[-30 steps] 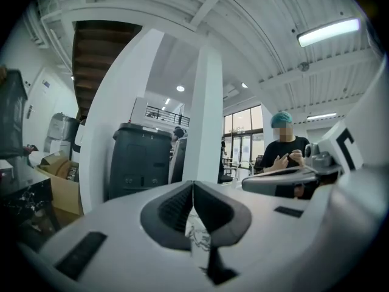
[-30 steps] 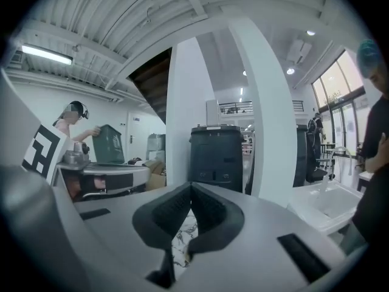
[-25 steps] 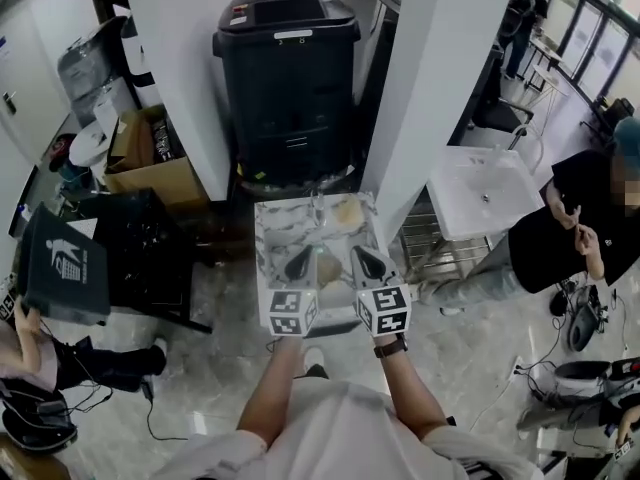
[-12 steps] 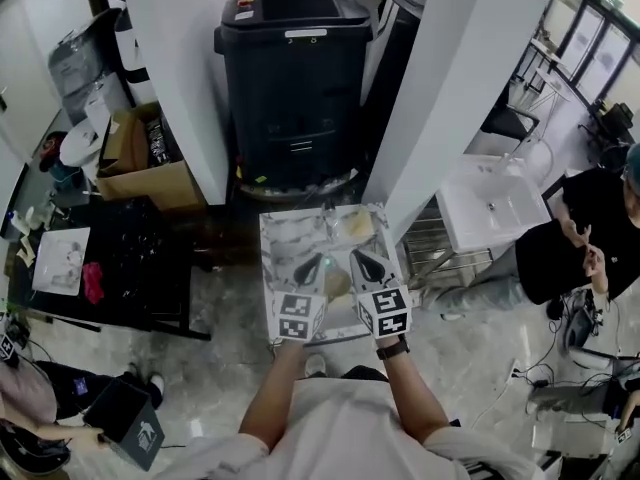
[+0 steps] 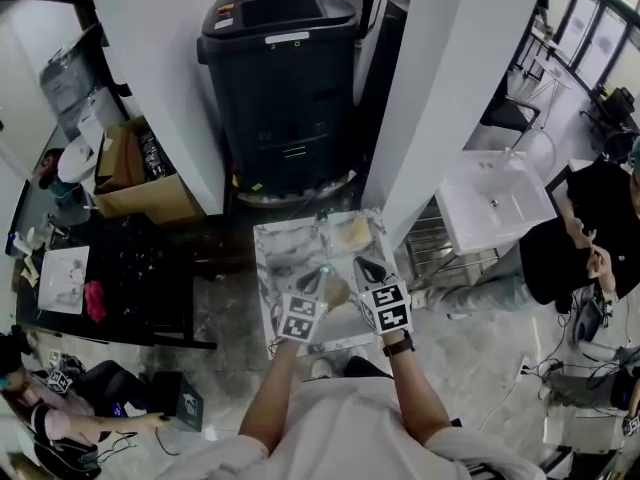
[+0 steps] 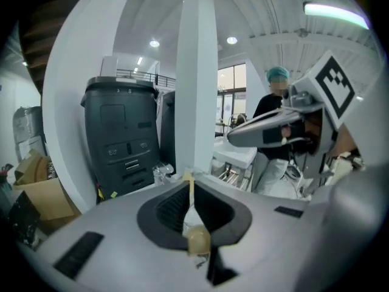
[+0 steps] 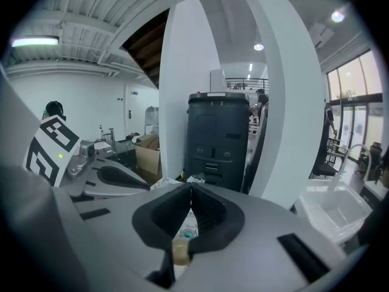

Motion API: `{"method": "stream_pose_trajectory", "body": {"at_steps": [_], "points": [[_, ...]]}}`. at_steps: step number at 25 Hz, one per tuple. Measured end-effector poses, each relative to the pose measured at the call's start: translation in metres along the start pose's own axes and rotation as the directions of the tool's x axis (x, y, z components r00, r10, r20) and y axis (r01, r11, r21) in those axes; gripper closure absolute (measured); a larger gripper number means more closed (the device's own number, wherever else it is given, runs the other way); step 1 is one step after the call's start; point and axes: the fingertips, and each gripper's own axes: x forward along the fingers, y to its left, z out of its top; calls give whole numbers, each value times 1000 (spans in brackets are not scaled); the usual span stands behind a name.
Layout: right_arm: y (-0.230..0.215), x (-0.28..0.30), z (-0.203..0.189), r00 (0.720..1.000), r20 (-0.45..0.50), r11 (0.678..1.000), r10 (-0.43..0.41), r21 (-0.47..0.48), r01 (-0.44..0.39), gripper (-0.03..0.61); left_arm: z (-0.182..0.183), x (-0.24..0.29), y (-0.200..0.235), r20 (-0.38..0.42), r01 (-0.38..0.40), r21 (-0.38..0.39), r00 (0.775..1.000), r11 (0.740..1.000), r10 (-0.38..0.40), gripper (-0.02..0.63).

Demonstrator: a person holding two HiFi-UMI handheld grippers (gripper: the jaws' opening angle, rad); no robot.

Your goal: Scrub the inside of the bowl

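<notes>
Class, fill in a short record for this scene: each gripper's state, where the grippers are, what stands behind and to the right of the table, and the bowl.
left gripper: shut, nothing clearly held
right gripper: shut, nothing clearly held
position: side by side above the table
behind table: black bin
right of table: white sink
bowl: cannot be made out clearly

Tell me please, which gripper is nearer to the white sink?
Right. The right gripper is on the side of the white sink, which stands off to its right. The left gripper is beside the right one, on its far side from the sink.
</notes>
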Motion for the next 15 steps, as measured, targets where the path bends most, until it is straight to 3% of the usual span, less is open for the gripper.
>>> {"method": "stream_pose_trajectory", "body": {"at_steps": [8, 11, 15], "points": [[-38, 8, -40, 996, -86, 999, -11, 50, 15, 569, -47, 43, -7, -198, 83, 17, 977, 996, -78, 600], [-52, 9, -53, 994, -112, 997, -20, 69, 27, 569, -65, 61, -21, -270, 151, 17, 952, 988, -140, 600], [-61, 7, -73, 989, -143, 994, -27, 100, 41, 569, -104, 80, -43, -382, 240, 48, 901, 969, -204, 600]]}}
